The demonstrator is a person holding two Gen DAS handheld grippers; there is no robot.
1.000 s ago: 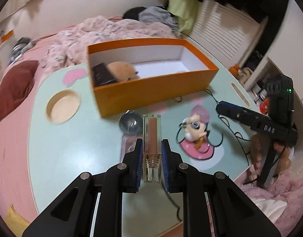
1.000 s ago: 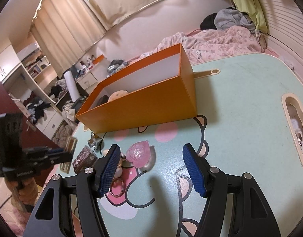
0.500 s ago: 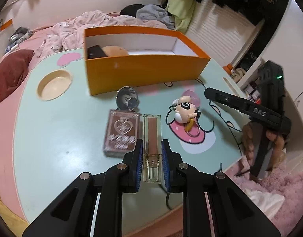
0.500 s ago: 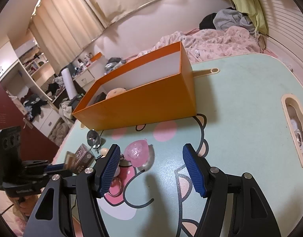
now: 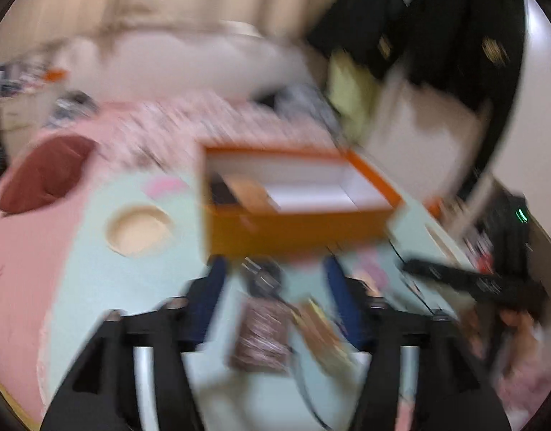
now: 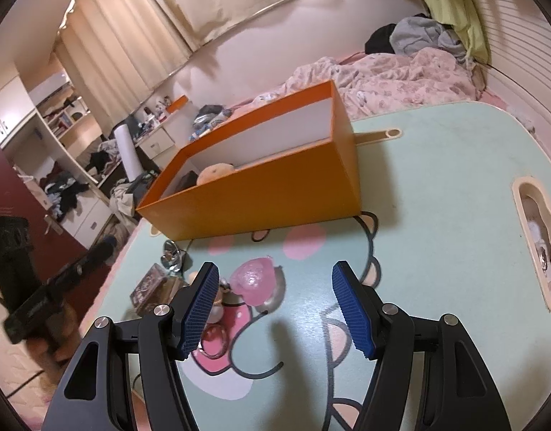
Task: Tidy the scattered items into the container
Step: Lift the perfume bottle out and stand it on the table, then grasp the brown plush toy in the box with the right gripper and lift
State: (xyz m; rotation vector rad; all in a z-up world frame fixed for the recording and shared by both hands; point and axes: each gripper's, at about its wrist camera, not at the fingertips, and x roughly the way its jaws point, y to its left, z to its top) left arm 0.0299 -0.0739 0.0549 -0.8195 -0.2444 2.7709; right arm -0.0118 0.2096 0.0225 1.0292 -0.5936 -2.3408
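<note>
The left wrist view is blurred by motion. My left gripper (image 5: 275,301) is open and empty. Below it on the mint table lie a brown patterned box (image 5: 261,334) and the clear lip gloss tube (image 5: 322,330), tilted beside it. A round silver item (image 5: 263,274) lies just ahead. The orange box (image 5: 297,222) stands beyond, holding a dark item and a tan round thing. My right gripper (image 6: 275,309) is open and empty above a pink heart-shaped item (image 6: 254,282). A small toy with a key ring (image 6: 214,323) lies by its left finger. The orange box (image 6: 261,186) stands behind.
The table (image 6: 437,215) has a round recess (image 5: 139,230) at the left and an oval slot (image 6: 537,244) at the right. A black cable runs across it. A bed with pink bedding (image 6: 383,79) lies behind. The other hand-held device (image 6: 35,294) shows at the left.
My left gripper opened and let go of the lip gloss tube, which now lies on the table beside the brown box. The left view swung fast. The right gripper stayed almost still.
</note>
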